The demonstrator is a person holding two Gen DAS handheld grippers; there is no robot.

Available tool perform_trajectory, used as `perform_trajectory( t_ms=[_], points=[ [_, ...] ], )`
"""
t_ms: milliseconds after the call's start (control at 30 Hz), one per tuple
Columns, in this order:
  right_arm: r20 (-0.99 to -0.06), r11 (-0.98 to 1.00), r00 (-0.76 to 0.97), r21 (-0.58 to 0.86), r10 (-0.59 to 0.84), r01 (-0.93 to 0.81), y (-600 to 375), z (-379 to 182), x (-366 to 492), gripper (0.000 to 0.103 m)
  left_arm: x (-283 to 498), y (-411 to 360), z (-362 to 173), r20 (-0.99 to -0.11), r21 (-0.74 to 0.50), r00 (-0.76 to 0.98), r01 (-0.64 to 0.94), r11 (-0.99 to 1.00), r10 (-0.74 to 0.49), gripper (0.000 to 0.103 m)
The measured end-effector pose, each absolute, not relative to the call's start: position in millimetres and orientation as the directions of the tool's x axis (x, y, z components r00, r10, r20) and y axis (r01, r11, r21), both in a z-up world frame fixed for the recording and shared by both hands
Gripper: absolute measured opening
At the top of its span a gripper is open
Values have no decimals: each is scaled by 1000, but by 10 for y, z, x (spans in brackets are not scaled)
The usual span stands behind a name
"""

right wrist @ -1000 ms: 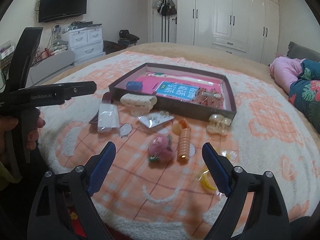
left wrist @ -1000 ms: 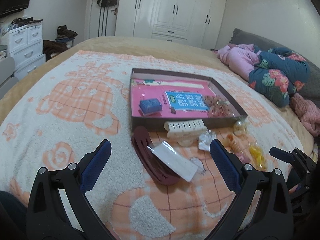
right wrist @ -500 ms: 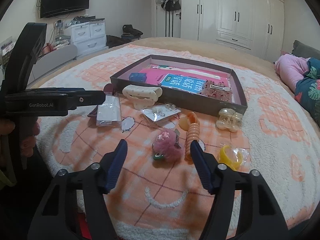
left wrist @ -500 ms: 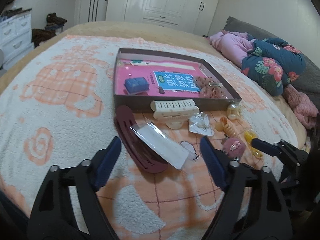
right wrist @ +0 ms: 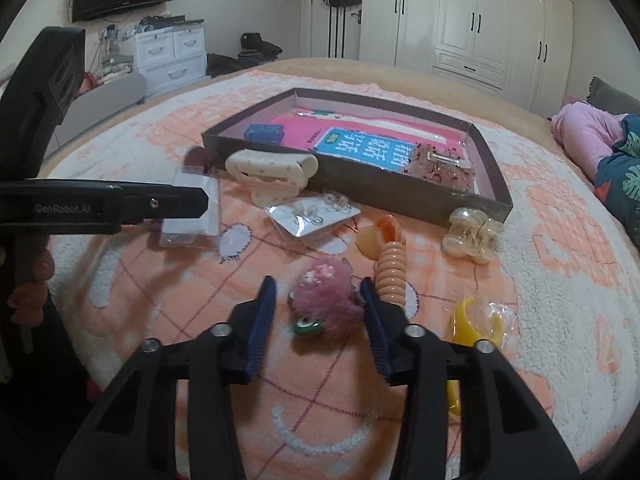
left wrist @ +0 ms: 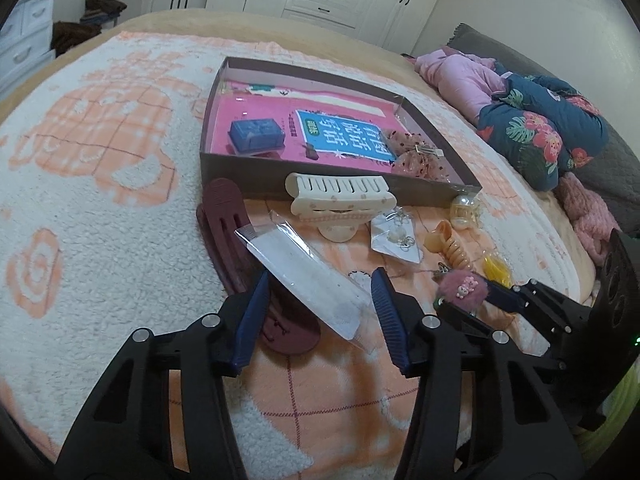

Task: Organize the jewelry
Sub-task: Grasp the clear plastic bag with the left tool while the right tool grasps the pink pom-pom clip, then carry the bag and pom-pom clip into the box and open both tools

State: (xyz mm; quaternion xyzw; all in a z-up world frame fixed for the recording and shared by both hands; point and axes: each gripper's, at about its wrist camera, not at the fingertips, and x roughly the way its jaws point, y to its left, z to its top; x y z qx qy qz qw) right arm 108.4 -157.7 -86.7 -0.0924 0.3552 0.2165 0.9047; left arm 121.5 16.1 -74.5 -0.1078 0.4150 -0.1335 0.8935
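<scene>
In the left wrist view my left gripper (left wrist: 320,300) hangs low over the blanket. Its jaws are closing around a clear packet (left wrist: 304,276) that lies across a maroon hair clip (left wrist: 224,216); the pads stand apart from the packet. In the right wrist view my right gripper (right wrist: 318,292) is closing around a pink fluffy hair clip (right wrist: 326,300), with a gap still at the left pad. That fluffy clip (left wrist: 464,288) also shows in the left view. Behind lies the brown box (left wrist: 344,190) (right wrist: 400,192), which holds a pink book and a blue case (left wrist: 256,134).
In front of the box lie a cream claw clip (right wrist: 272,172), an earring packet (right wrist: 312,216), an orange spiral clip (right wrist: 390,264), a pearly clip (right wrist: 472,232) and a yellow clip in a bag (right wrist: 476,320). Clothes (left wrist: 532,128) are piled at the right. A hand (right wrist: 36,272) is at the left.
Both grippers have sunk toward the blanket and their jaws have narrowed. The left now frames the clear packet, the right the pink fluffy clip.
</scene>
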Motion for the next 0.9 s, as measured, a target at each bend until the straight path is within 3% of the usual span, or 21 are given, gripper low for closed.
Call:
perform_trajectory(
  t_ms=[167, 467, 900],
  points=[
    [-681, 888, 650, 1, 337, -459, -1620, -870, 1098, 27, 1288, 136, -759, -713, -308, 618, 149, 940, -331, 27],
    [-642, 891, 659, 89, 392, -445, -1796, -736, 1052, 27, 1272, 85, -732, -708, -276, 630, 171, 946, -321, 13],
    [-571, 900, 711, 127, 410, -417, -1993, -501, 981, 27, 1098, 207, -347, -615, -235, 736, 173, 956, -284, 9]
  ],
)
